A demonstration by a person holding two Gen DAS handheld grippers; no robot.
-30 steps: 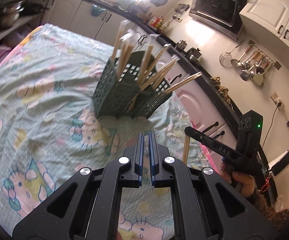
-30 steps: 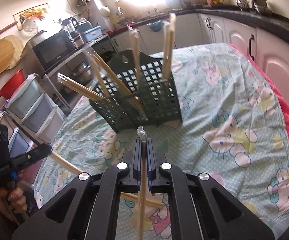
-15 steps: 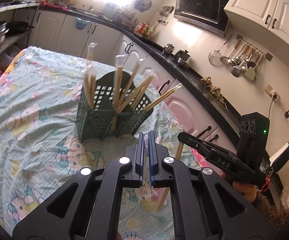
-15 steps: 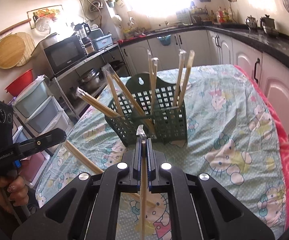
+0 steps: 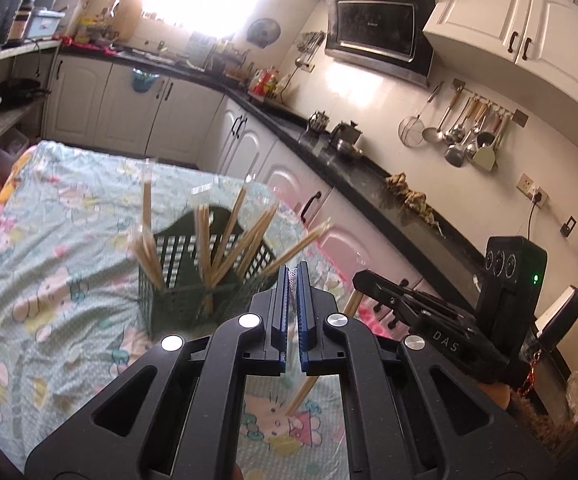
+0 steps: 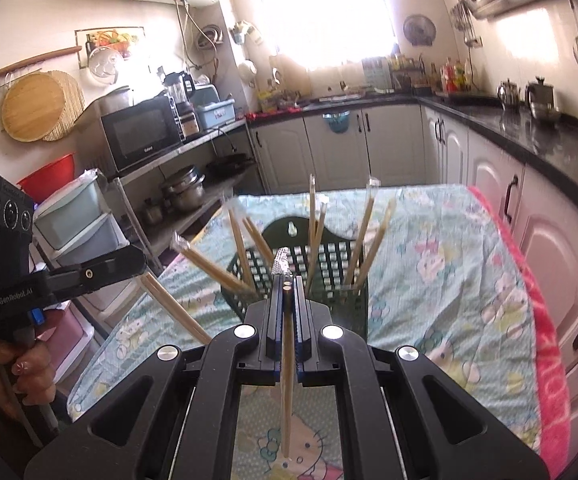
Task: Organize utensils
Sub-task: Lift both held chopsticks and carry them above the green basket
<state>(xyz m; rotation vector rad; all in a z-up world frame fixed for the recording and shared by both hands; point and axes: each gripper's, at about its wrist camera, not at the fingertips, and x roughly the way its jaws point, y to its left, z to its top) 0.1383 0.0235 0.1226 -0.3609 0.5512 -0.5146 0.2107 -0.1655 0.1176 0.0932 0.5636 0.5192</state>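
A dark green perforated utensil basket (image 5: 177, 296) (image 6: 331, 258) stands on the table with several wrapped wooden chopstick pairs (image 5: 205, 236) (image 6: 369, 236) sticking up out of it. My left gripper (image 5: 292, 276) is shut on the clear wrapper end (image 5: 290, 286) of a chopstick pair; in the right wrist view that pair (image 6: 177, 308) hangs slanting below the left gripper (image 6: 139, 258). My right gripper (image 6: 287, 280) is shut on another chopstick pair (image 6: 287, 380), which hangs down beneath it. The left wrist view shows the right gripper (image 5: 359, 278) and its pair (image 5: 309, 388). Both grippers hover above the table, short of the basket.
The table wears a pale cartoon-cat cloth (image 5: 49, 240) (image 6: 449, 248) with a pink edge (image 6: 545, 344). White cabinets under a black counter (image 5: 369, 184) run along the right. Shelves with a microwave (image 6: 141, 132) and plastic drawers (image 6: 77, 216) stand left. A person's hand (image 6: 25, 372) grips the left handle.
Both grippers have risen with their chopstick pairs. The basket now sits lower and smaller in both views, and more of the kitchen walls shows.
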